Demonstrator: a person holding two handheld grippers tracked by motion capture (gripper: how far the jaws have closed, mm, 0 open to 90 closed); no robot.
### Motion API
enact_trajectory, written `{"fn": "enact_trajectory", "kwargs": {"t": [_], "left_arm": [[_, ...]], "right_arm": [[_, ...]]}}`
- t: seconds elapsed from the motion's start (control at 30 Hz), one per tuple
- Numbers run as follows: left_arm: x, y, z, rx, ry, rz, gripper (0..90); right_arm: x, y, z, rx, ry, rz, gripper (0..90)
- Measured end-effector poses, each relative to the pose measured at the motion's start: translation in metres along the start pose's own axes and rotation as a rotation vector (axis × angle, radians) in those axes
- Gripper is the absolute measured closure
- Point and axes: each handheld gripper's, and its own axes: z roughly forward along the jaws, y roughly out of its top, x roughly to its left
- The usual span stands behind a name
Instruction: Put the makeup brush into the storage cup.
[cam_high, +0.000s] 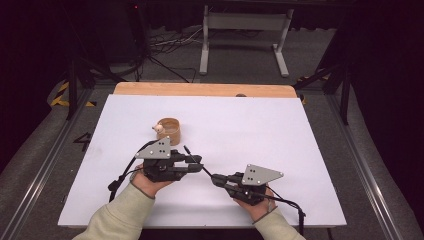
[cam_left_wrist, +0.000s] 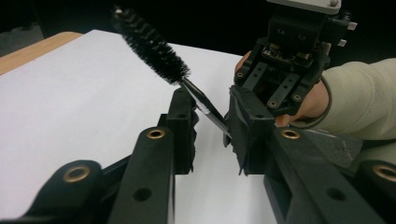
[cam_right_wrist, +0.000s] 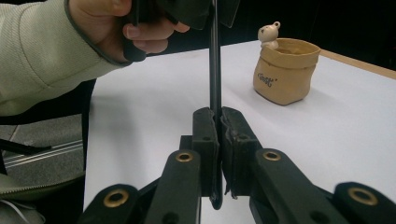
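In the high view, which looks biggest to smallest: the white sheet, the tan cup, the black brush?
1. White sheet, by far.
2. Tan cup.
3. Black brush: longer than the cup but very thin, so these two are close.

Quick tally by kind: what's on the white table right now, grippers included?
Grippers: 2, the left gripper and the right gripper
Brushes: 1, a black bottle brush, handle clamped in the right gripper
Cups: 1, a tan cup with a small bear figure on its rim
Total: 4
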Motion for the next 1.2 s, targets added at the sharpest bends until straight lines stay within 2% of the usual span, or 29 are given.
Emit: {"fn": "enact_trajectory", "kwargs": {"t": [0.23,0.53,0.8,0.9,0.97,1.0,1.03,1.1,1.2], "left_arm": [[0.0005,0.0003,-0.0002,0.0,-0.012,-0.016,76.3],[0.002,0.0009,0.0006,0.012,-0.075,-0.048,82.9],[0.0009,0.0018,0.0008,0.019,-0.077,-0.048,85.0],[0.0014,0.0021,-0.0004,0.015,-0.075,-0.055,85.1],[0.0013,0.0025,-0.0012,0.015,-0.065,-0.054,85.0],[0.0013,0.0025,-0.0012,0.015,-0.065,-0.054,85.0],[0.0013,0.003,-0.0018,0.015,-0.059,-0.05,85.0],[0.001,0.004,-0.0037,0.013,-0.046,-0.047,85.0],[0.0017,0.0053,-0.0081,-0.006,-0.022,-0.057,85.0]], "right_arm": [[0.0008,-0.0002,0.0011,0.006,-0.004,-0.004,84.4],[-0.0001,-0.0017,0.0029,0.026,-0.017,-0.003,81.8],[-0.0009,-0.0023,0.0032,0.027,-0.028,-0.004,73.4],[-0.0019,-0.0026,0.0038,0.031,-0.059,0.005,51.9],[-0.0029,-0.0024,0.0036,0.036,-0.076,0.019,43.3],[-0.0029,-0.0024,0.0036,0.036,-0.076,0.019,43.3],[-0.0046,-0.0014,0.0024,0.038,-0.096,0.038,36.6],[-0.0053,-0.0008,0.0013,0.038,-0.104,0.044,34.3],[-0.0072,0.0007,-0.0023,0.034,-0.145,0.045,29.4]]}}
